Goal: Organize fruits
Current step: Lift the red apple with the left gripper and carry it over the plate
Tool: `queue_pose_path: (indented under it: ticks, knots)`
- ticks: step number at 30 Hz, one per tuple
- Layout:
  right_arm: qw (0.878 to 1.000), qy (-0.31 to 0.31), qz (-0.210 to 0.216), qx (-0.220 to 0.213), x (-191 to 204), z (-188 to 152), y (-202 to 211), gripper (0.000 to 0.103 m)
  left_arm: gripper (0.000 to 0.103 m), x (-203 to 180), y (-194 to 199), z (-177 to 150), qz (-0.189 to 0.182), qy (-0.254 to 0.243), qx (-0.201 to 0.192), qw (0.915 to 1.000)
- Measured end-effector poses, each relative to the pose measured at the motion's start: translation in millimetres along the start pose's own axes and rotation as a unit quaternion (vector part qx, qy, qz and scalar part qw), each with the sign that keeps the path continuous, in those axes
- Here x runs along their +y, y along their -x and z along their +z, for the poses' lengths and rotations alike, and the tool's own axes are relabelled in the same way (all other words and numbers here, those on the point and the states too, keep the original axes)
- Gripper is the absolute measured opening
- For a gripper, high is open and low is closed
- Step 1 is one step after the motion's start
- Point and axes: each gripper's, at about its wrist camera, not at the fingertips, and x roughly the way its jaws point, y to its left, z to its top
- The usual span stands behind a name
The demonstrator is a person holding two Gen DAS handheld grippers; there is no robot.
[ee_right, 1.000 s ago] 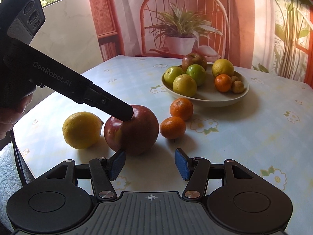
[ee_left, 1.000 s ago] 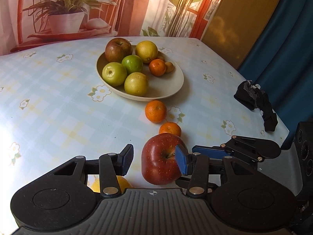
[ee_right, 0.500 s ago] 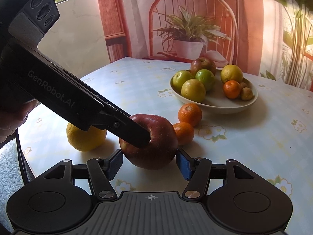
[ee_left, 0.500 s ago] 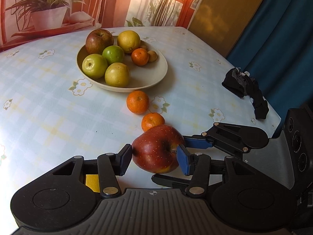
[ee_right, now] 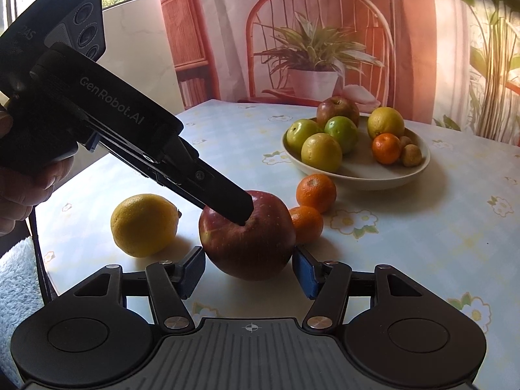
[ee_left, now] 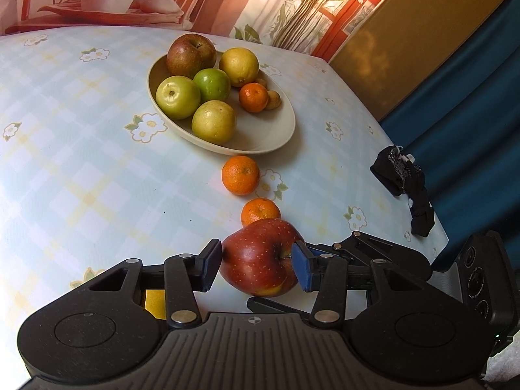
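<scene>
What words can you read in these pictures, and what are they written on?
"GenRobot.AI": white letters on the side of the black left tongs, seen from the right wrist view.
"AS": the end of a word on the camera block at the top of those tongs; the rest is cut off.
Small print beside the lenses of the right tongs' camera block, in the left wrist view: too small to read.
No text on the fruit, bowl or tablecloth.
</scene>
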Motion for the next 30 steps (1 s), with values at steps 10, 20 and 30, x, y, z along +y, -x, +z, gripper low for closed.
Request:
queue_pose_path:
  ticks: [10,20,30]
  knots:
    - [1.0,-0.003,0.001,0.001,-1.5,0.3,-0.4,0.055,0.048,10.0,6.1,3.3,0.009,0.015,-0.013,0.9998]
    - [1.0,-0.003,0.001,0.003,-1.5,0.5,-0.8,0.055,0.048,8.0,-6.0,-1.2,-0.011,0.018,0.006,0.9998]
    - [1.0,-0.011,-0.004,-0.001,-5.1,0.9,1.4,0.055,0.046,8.8,-8.6,0.0,-0.015,0.025,0.002,0.9996]
